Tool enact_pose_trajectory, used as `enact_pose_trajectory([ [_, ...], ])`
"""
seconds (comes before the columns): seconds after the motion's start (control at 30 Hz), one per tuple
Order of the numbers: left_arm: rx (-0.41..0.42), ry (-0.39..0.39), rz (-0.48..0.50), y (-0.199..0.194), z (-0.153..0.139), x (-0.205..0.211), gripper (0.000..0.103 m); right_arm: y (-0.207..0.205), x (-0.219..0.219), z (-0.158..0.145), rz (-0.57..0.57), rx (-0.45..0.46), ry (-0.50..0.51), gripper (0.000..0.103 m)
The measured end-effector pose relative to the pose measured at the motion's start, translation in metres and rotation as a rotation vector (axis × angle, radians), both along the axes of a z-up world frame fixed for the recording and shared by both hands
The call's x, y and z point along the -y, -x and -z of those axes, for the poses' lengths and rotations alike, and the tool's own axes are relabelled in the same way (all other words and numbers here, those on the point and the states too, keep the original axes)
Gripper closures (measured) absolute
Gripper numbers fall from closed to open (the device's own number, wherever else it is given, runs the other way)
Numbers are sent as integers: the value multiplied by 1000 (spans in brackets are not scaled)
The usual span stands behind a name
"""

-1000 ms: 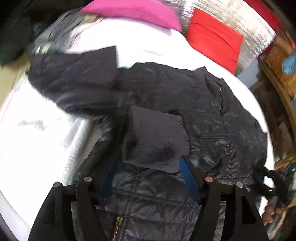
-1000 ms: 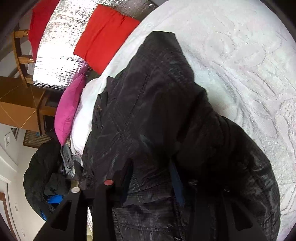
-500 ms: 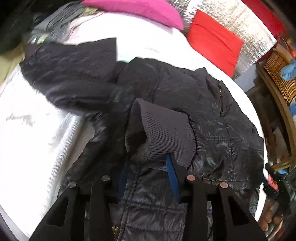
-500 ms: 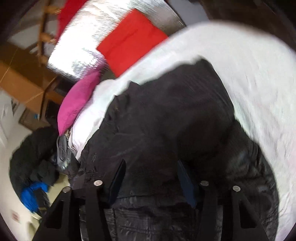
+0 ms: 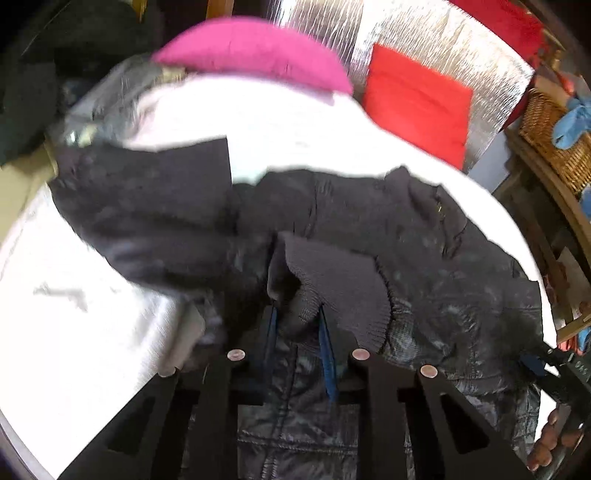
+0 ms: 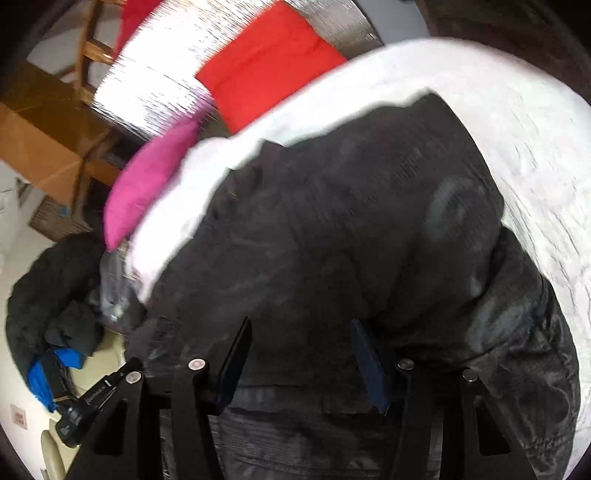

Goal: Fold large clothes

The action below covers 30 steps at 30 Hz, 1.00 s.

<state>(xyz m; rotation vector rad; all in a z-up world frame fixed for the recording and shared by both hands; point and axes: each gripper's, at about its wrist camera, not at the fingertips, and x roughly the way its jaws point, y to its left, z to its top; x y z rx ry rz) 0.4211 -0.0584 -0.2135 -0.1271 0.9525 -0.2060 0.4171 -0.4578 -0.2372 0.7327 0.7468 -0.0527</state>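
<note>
A black quilted jacket (image 5: 424, 258) lies spread on a bed covered with a white bedspread (image 5: 74, 332). Everything else can be placed from the jacket.

The left hand-held gripper (image 5: 297, 325) has just been closing its jaws, and its blue pads now pinch the edge of the ribbed knit cuff (image 5: 332, 288), which lies folded over the middle of the jacket's front. A zip runs down the jacket directly below the cuff. The other sleeve (image 5: 147, 199) stretches away from the jacket body to the left in the left wrist view.

The right hand-held gripper (image 6: 301, 354) is at the jacket's right side, its jaws standing moderately apart with a thick bunch of the black fabric between them; motion blur and the dark cloth make it impossible to tell whether the pads press on it. In the left wrist view this gripper shows at the jacket's lower right edge, with a person's fingers (image 5: 550, 439) beneath it.

Beyond the jacket's collar sit a pink pillow (image 5: 255, 51) and a red pillow (image 5: 417, 99), the latter against a silver foil panel (image 5: 424, 33). A wicker basket (image 5: 550, 133) stands to the right of the jacket, off the bed.
</note>
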Motion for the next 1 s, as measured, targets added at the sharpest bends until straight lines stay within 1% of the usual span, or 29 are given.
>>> enact_pose_trajectory([
  [0.03,2,-8,1,0,0,0,80,0,-4,-4,-6,16,18,44],
  [0.07,-14,-24,8,-1,3,1,80,0,-10,-7,-15,20,35,44],
  [0.13,-56,-37,21,-3,11,1,79,-7,-18,-1,-47,-19,56,44],
  [0.17,-83,-24,28,-2,15,-3,78,-10,-22,6,-63,-56,65,45],
  [0.2,-91,-4,28,1,17,-7,74,-14,-27,13,-74,-100,84,49],
  [0.23,-88,42,30,6,17,-16,63,-17,-31,17,-74,-132,119,54],
  [0.27,-75,83,29,11,15,-26,54,-19,-33,17,-75,-138,141,55],
  [0.3,-52,113,16,15,11,-37,39,-19,-35,15,-79,-135,161,55],
  [0.33,-21,130,-9,19,6,-50,30,-18,-35,15,-81,-132,166,55],
  [0.4,35,158,-71,23,-4,-80,25,-19,-34,18,-82,-138,164,55],
  [0.43,55,185,-104,22,-8,-96,23,-21,-33,20,-80,-146,162,55],
  [0.47,63,215,-139,19,-11,-113,21,-21,-33,23,-77,-151,160,55],
  [0.5,56,236,-174,14,-11,-125,15,-22,-33,23,-75,-155,165,55],
  [0.53,39,255,-216,7,-10,-139,13,-23,-35,23,-75,-157,172,55],
  [0.57,9,293,-281,-4,-6,-160,13,-24,-36,22,-76,-161,182,55],
  [0.63,-30,351,-357,-21,3,-188,13,-27,-39,22,-79,-163,203,52],
  [0.7,-60,366,-414,-39,14,-209,13,-31,-46,22,-82,-167,239,50],
  [0.73,-87,375,-449,-52,23,-221,13,-32,-49,22,-86,-168,257,49],
  [0.83,-142,431,-513,-80,45,-243,13,-36,-58,22,-101,-167,305,42],
  [0.93,-173,459,-555,-104,63,-254,15,-38,-62,23,-107,-166,350,41],
  [1.0,-180,500,-597,-118,77,-265,17,-38,-63,23,-107,-163,360,41],
])
